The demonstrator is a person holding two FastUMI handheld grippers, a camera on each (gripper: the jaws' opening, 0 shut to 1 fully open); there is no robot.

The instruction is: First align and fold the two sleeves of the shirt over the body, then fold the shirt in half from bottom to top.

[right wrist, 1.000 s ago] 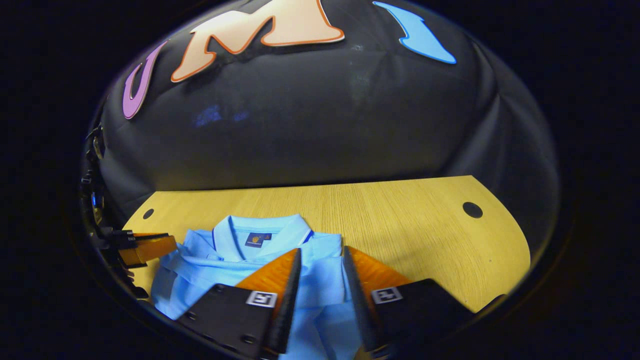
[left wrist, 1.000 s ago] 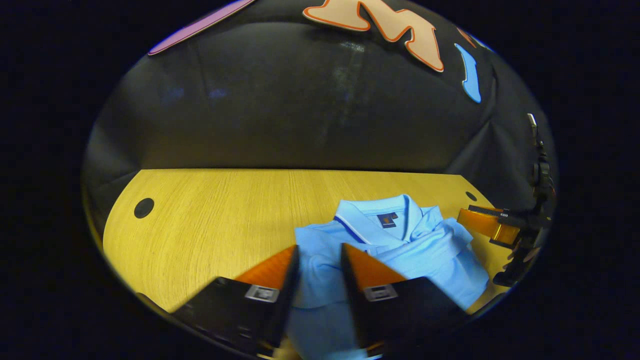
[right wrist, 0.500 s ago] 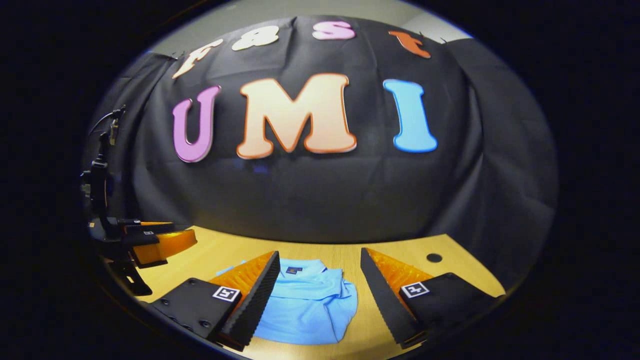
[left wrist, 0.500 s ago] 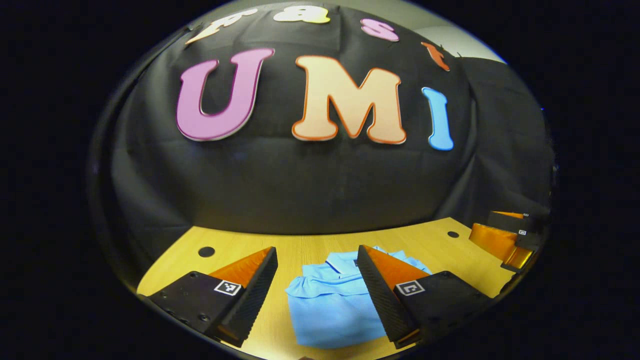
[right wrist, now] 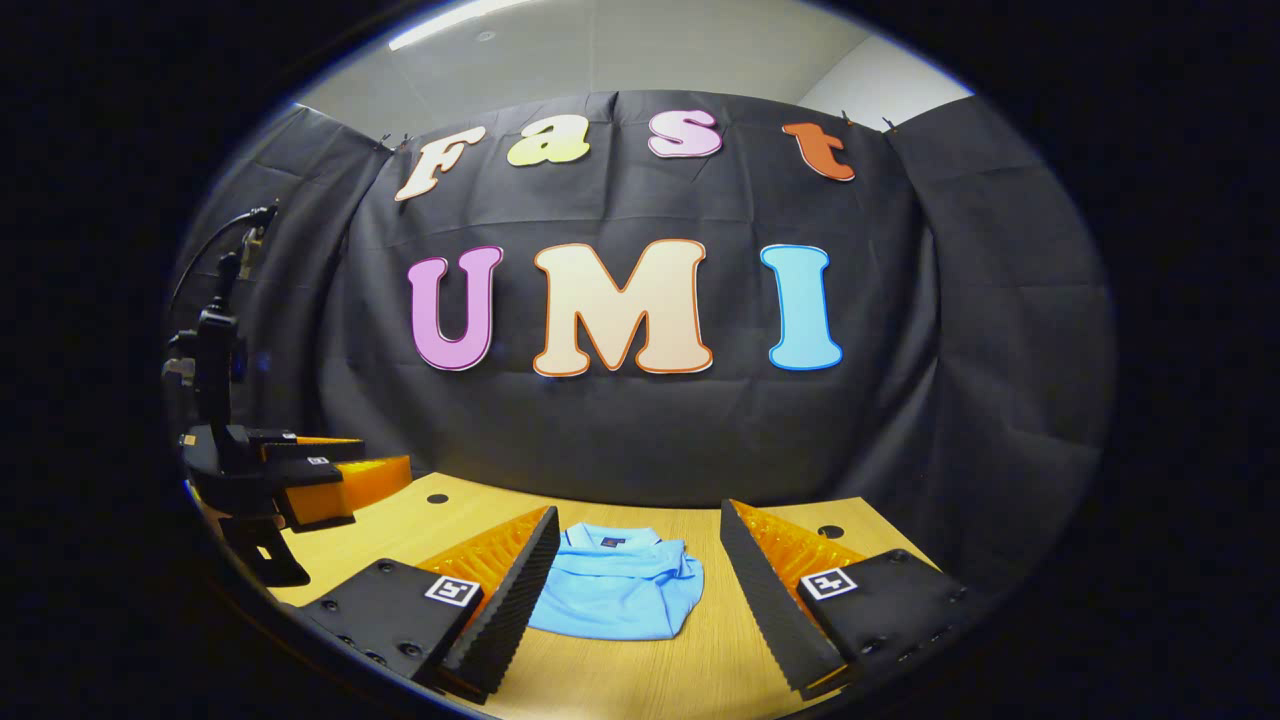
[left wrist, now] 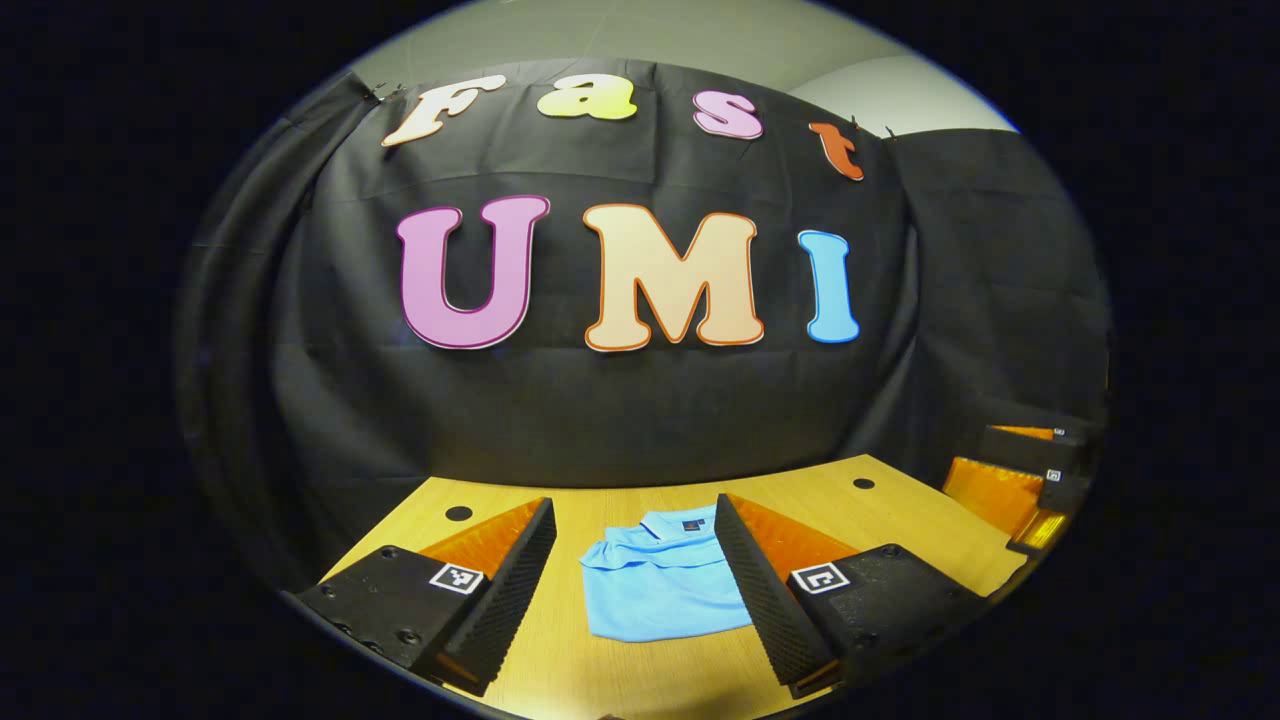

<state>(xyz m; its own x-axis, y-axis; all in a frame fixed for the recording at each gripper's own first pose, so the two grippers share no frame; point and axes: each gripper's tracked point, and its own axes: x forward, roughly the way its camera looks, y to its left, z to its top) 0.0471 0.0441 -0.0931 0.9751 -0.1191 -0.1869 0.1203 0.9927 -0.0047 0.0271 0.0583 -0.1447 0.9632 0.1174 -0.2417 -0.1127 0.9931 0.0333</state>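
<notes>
A: On the left we see the left gripper [left wrist: 635, 580], fingers spread wide with nothing between them, held above the wooden table [left wrist: 900, 510].

B: And the blue polo shirt [left wrist: 660, 585]?

A: It lies folded into a compact bundle on the table, collar toward the black cloth wall [left wrist: 640, 420], framed by that gap but apart from both fingers.

B: Further right we see the right gripper [right wrist: 640, 590], likewise gaping and empty, above the table, with the shirt lying beyond it.

A: In the right gripper view, the left gripper sits at the far left edge.
</notes>
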